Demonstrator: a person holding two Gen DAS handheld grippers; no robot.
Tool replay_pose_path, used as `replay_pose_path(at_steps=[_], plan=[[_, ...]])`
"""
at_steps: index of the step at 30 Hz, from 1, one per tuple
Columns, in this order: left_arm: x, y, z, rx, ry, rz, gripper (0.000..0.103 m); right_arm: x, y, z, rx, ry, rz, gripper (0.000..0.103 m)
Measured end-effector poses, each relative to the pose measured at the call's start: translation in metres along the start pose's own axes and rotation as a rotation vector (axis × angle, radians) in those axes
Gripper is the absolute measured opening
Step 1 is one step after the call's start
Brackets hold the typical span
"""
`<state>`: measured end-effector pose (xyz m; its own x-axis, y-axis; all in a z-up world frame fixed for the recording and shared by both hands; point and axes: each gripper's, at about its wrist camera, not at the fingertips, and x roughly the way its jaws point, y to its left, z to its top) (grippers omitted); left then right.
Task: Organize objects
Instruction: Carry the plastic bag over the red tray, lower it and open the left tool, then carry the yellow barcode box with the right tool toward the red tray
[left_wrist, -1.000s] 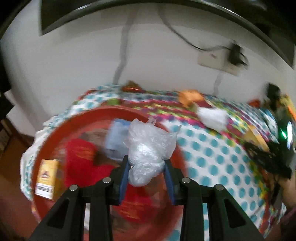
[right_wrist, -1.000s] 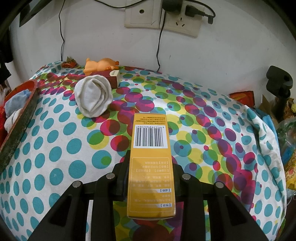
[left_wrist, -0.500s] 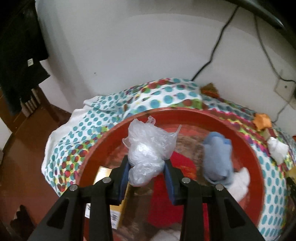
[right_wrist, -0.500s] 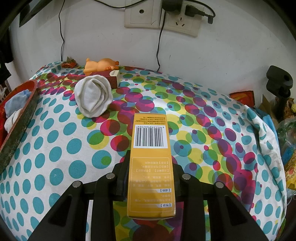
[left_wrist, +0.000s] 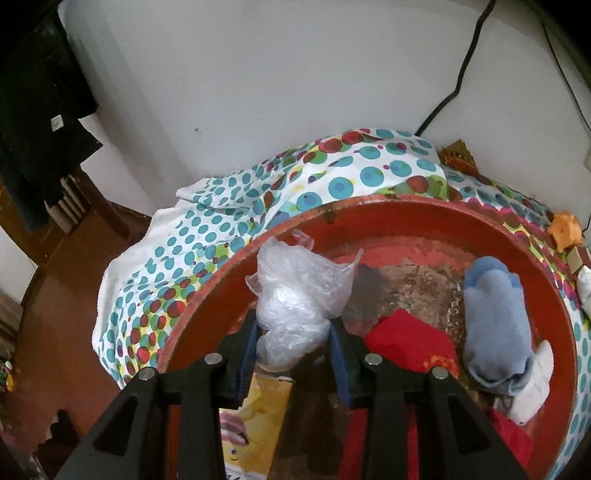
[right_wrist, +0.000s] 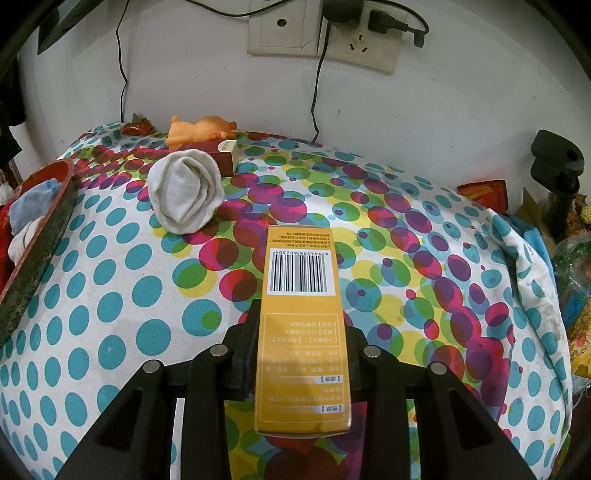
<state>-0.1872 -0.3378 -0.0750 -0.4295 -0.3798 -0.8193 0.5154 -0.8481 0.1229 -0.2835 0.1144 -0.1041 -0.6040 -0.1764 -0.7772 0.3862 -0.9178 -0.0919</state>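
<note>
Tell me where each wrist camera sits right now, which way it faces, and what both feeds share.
Left wrist: on the left claw, angled down into the red basin; its jaws are opening around a plastic bag.
Right wrist: on the right claw, angled down over the dotted tablecloth toward the wall sockets; it grips a yellow box.
Shared: basin, tablecloth, blue sock, orange toy.
</note>
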Motion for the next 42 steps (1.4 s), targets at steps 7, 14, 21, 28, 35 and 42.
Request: replay_pose_path(at_steps=[7,14,21,28,35,42], plan=[[0.010,-0.001,-0.002,-0.006,0.018,-0.017,0.037,0.000,0.000,0.001,-0.001,0.001,-0.001,0.031],[0.012,0.004,-0.003,-0.027,0.037,0.002,0.054,0.000,0.000,0.001,-0.001,0.001,-0.001,0.031],[0.002,0.001,-0.006,0.005,0.019,0.024,0.056,0.000,0.000,0.001,-0.002,0.001,0.000,0.031],[-0.008,0.002,-0.013,-0.002,-0.001,-0.010,0.056,0.000,0.001,0.001,0.002,0.002,-0.004,0.034],[-0.030,0.000,-0.023,0.020,-0.045,-0.015,0.056,0.001,0.000,0.001,-0.007,0.001,-0.015,0.034],[-0.071,-0.010,-0.059,0.032,-0.098,-0.058,0.056,0.000,0.001,0.001,-0.006,0.001,-0.014,0.034]])
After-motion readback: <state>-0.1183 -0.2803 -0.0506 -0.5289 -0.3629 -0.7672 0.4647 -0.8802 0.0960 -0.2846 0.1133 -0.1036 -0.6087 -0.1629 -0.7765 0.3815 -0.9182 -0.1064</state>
